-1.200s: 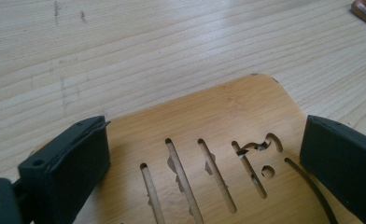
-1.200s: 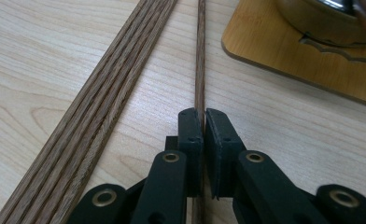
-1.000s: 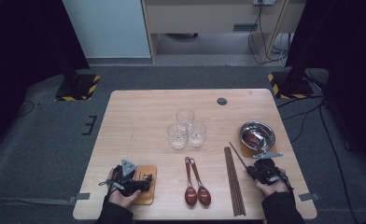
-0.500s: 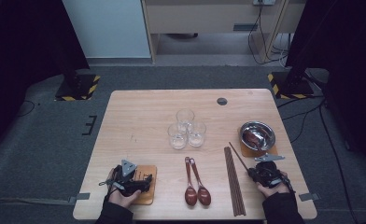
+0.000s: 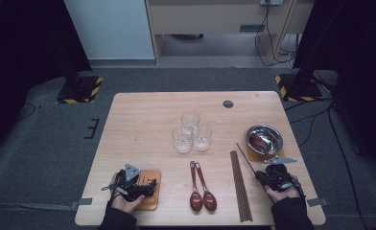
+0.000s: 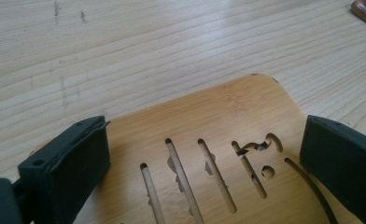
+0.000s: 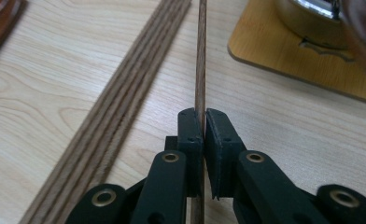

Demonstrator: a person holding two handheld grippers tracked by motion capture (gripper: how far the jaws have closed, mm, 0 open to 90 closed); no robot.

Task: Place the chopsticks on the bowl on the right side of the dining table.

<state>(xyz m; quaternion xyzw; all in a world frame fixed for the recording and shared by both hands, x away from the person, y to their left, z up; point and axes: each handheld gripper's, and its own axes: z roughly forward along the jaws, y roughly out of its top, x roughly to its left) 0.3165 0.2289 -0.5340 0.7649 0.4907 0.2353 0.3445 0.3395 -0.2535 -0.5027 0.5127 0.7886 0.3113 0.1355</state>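
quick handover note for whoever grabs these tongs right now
Right tongs: shut on a single chopstick, pulled out of the chopstick bundle and angled toward the steel bowl.
Left tongs: open, jaws either side of the wooden coaster, not gripping.
Also on the table: two spoons, three glasses.
Done: one chopstick picked.
Left: probably placing it, then the remaining pieces.

On the desk [image 5: 143, 115], three glasses [image 5: 192, 132] cluster at the middle. Before them lie two spoons [image 5: 201, 189] side by side, with a row of chopsticks [image 5: 240, 187] to their right. A bowl [image 5: 264, 139] sits on a coaster [image 5: 253, 154] at the right edge; another coaster [image 5: 151, 191] lies front left, under the left tongs [image 5: 143, 188]. One chopstick [image 5: 246, 160] slants apart between the row and the bowl.
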